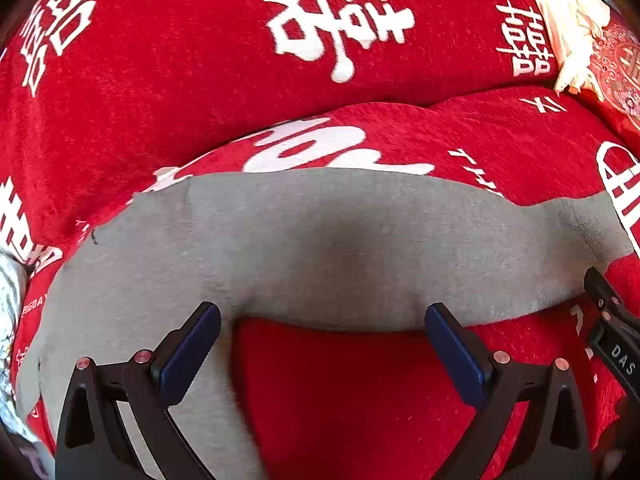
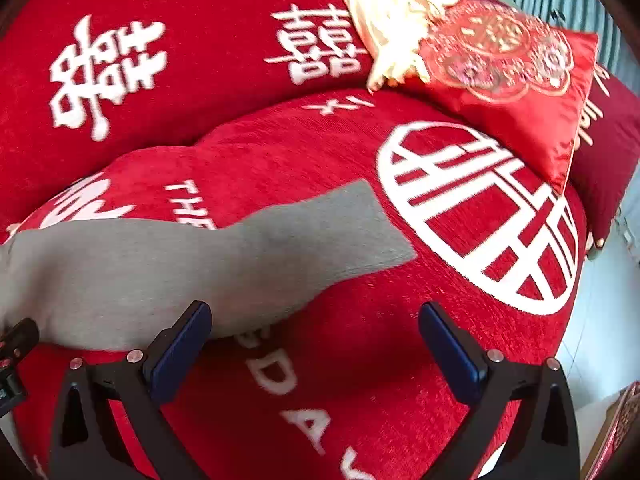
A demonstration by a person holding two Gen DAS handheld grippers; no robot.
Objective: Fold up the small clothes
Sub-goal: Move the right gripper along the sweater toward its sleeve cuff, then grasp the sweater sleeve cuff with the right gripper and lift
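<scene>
Both tongs stand wide open with nothing between their blue pads: the left tongs hang over the near hem of the grey garment, and the right tongs hang just past its right end, over bare red cover. That garment lies spread flat on the red sofa cover with white lettering, one short sleeve stretched out to the right; the left wrist view shows the body lying smooth with a curved near edge and a part running down toward the camera on the left. By my reading no fold has been made yet, so the work stands at its start: laid out, not gripped. What remains is to take hold of sleeve or hem, bring the sides in, then double the body over. A red embroidered cushion and a cream cloth lie well apart at the back
</scene>
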